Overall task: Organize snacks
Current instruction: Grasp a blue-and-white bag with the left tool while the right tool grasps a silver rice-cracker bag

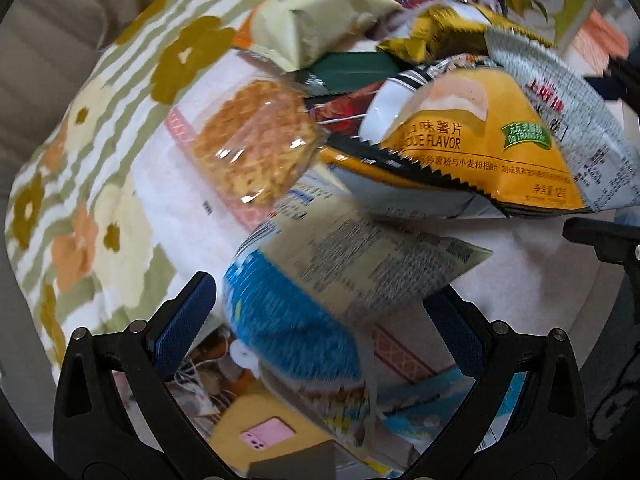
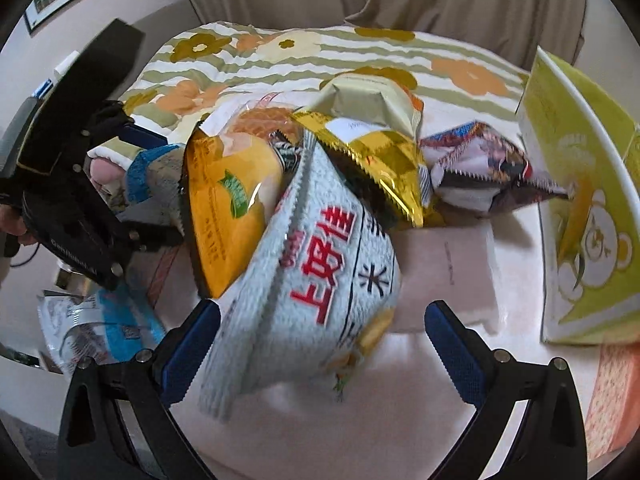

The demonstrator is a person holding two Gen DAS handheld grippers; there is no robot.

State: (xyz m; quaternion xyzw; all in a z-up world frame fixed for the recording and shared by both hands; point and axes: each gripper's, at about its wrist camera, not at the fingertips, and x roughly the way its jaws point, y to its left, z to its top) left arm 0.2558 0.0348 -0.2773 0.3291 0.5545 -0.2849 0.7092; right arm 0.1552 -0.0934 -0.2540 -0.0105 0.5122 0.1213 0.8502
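A heap of snack packets lies on a white surface point(image 2: 440, 400). My left gripper point(image 1: 320, 320) is open wide, and a blurred blue-and-white packet point(image 1: 296, 300) sits between its blue pads point(image 1: 184, 320) without visibly touching them. The right wrist view shows that gripper point(image 2: 168, 188) at the left, around the same packet point(image 2: 152, 184). My right gripper point(image 2: 320, 344) is also open, with a white packet bearing red characters point(image 2: 320, 280) between its fingers. A yellow barbecue chips bag point(image 1: 480, 148) point(image 2: 228, 208) leans against the white packet point(image 1: 560, 92).
A clear-wrapped orange snack point(image 1: 252, 140), a pale green packet point(image 2: 368, 100), a gold packet point(image 2: 380, 160) and a dark patterned packet point(image 2: 488, 172) fill the heap. A yellow-green box with a bear point(image 2: 580, 200) stands right, beside a pink box point(image 2: 612, 392). A floral cloth point(image 1: 100, 140) lies behind.
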